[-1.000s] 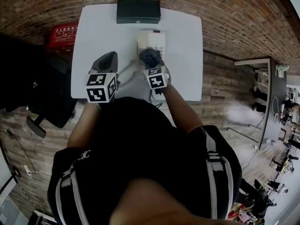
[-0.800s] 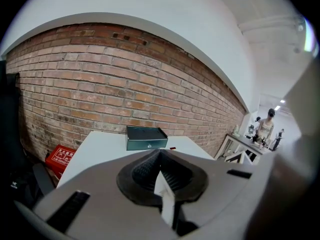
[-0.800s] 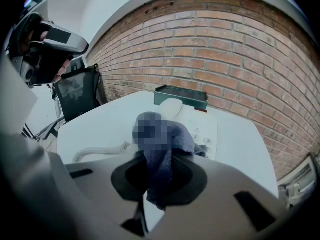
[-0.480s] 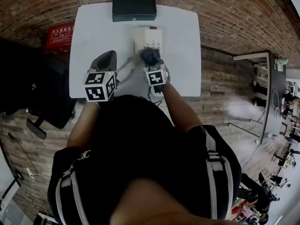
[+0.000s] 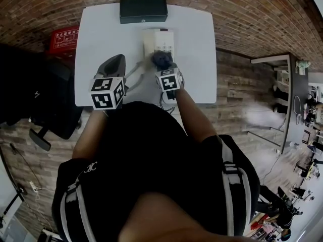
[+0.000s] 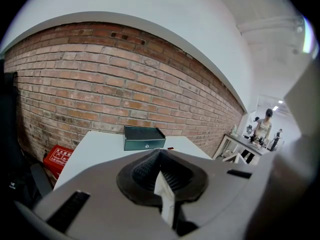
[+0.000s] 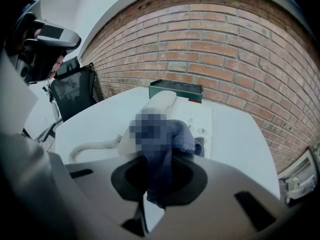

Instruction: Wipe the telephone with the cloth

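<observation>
White table [image 5: 101,44] has the telephone [image 5: 160,38] flat, handset cradled, prob. so you can wipe one-handed: L gripper [image 6: 165,194], jaws together & empty, idles left of the phone, while R gripper [image 7: 156,184] clamps the dark cloth [image 7: 180,140] on the phone's near keypad end, same spot as 0.5 s ago.

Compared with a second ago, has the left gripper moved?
No. The left gripper sits at the same place over the table's near left edge, just as far from the black box as before.
</observation>
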The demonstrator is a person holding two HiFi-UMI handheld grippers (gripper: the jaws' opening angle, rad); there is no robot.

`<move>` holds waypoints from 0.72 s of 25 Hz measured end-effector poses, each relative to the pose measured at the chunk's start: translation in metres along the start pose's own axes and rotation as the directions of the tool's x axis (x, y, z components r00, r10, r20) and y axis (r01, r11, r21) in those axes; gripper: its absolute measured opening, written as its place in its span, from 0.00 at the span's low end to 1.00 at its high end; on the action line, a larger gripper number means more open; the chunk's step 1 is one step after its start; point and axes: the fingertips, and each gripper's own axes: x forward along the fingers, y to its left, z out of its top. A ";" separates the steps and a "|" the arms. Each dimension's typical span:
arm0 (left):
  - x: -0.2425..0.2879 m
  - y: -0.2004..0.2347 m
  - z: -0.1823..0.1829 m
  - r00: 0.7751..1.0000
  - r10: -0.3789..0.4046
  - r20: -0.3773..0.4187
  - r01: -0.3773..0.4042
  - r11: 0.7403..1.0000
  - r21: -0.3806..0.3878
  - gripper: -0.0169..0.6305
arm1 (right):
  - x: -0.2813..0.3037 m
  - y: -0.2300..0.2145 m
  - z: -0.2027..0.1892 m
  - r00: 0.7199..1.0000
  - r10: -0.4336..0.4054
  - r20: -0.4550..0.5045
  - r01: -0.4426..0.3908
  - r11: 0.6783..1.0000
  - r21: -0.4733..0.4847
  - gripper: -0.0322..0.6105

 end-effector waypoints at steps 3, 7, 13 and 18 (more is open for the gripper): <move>0.000 0.002 0.000 1.000 0.002 0.000 -0.002 1.000 0.000 0.03 | -0.004 -0.008 0.001 1.000 -0.015 0.005 0.015 1.000 0.011 0.09; 0.000 0.008 0.001 1.000 0.010 0.001 -0.010 1.000 -0.008 0.03 | -0.008 -0.021 -0.002 0.998 -0.058 0.019 0.058 0.998 0.021 0.09; 0.001 0.016 0.002 1.000 0.012 0.000 -0.012 1.000 -0.023 0.03 | -0.009 -0.036 -0.009 0.996 -0.095 0.002 0.094 0.994 0.047 0.09; 0.004 0.018 0.001 1.000 0.006 -0.006 -0.007 1.000 -0.029 0.03 | -0.012 -0.039 -0.006 0.993 -0.115 0.004 0.115 0.992 0.044 0.09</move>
